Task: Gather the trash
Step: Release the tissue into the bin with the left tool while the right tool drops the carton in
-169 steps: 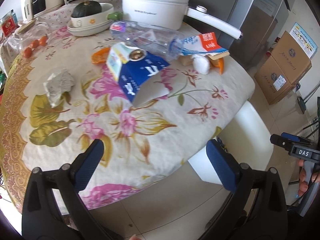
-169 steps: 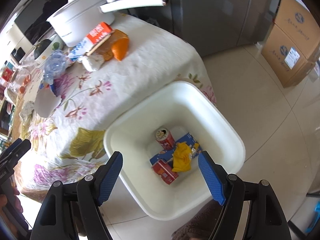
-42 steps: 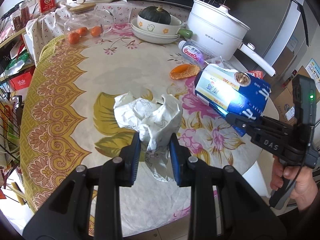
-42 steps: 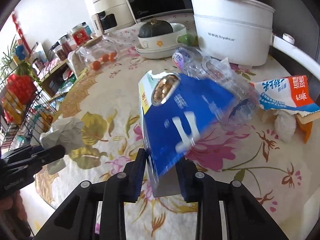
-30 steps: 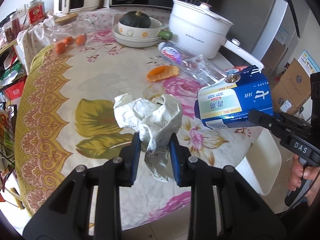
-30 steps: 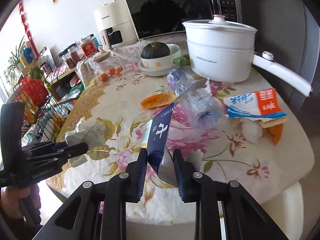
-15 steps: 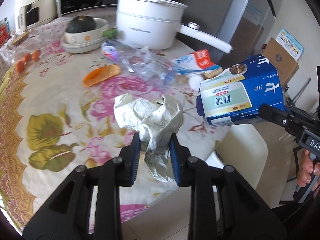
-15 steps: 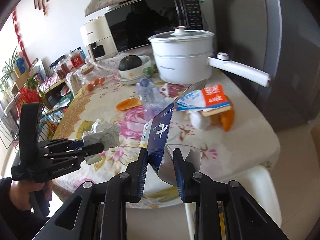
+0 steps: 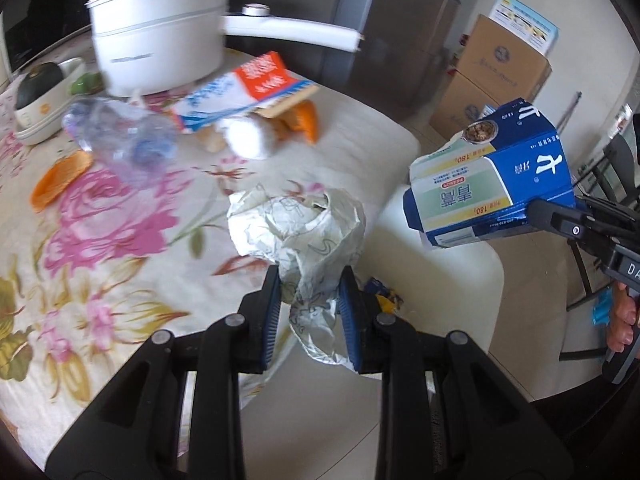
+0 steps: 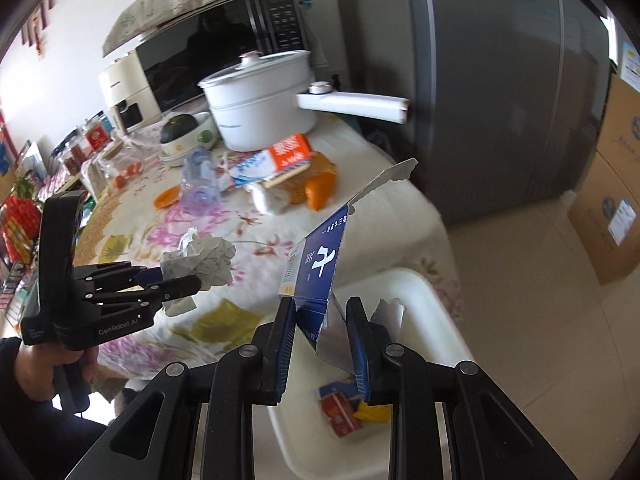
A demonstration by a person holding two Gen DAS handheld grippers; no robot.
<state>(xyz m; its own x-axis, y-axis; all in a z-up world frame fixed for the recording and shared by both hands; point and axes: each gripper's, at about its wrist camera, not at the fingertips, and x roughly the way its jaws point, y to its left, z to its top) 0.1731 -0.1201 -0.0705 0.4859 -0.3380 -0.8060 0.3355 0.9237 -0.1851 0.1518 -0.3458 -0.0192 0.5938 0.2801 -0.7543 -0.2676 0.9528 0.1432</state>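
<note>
From the left wrist view, the left claw [image 9: 310, 312] is clamped on a crumpled ball of paper [image 9: 300, 232], its blue pads pressing the lower part of the wad from both sides. The paper hangs over the edge of the bench [image 9: 120, 208], which is covered with a flowered cloth, and just beside the rim of a white bin [image 9: 472, 280] standing on the floor below. To the right, the right claw [image 9: 538, 210] holds a blue carton [image 9: 492, 176] in the air above the bin, with a person's hand [image 9: 624, 316] on its grip. Left on the bench are a white pot [image 9: 160, 44] with a long handle, a crushed clear bottle [image 9: 120, 140], a red and white packet [image 9: 244, 92], an orange peel [image 9: 60, 180] and a white lump [image 9: 248, 142] near the packet.

From the right wrist view, the right claw [image 10: 322, 328] is closed on the torn lower end of the blue carton [image 10: 320, 260], which stands up between the pads with a ragged flap at the top. Under it sits the white bin [image 10: 420, 292], with a red can [image 10: 340, 412] and something yellow [image 10: 374, 410] at the bottom. On the left, the left claw [image 10: 180, 280] grips the crumpled paper [image 10: 204, 260] over the bench [image 10: 260, 224], held by a hand [image 10: 52, 364] in a dark sleeve. The white pot [image 10: 264, 108] stands at the back of the bench in front of a microwave [image 10: 216, 48].
</note>
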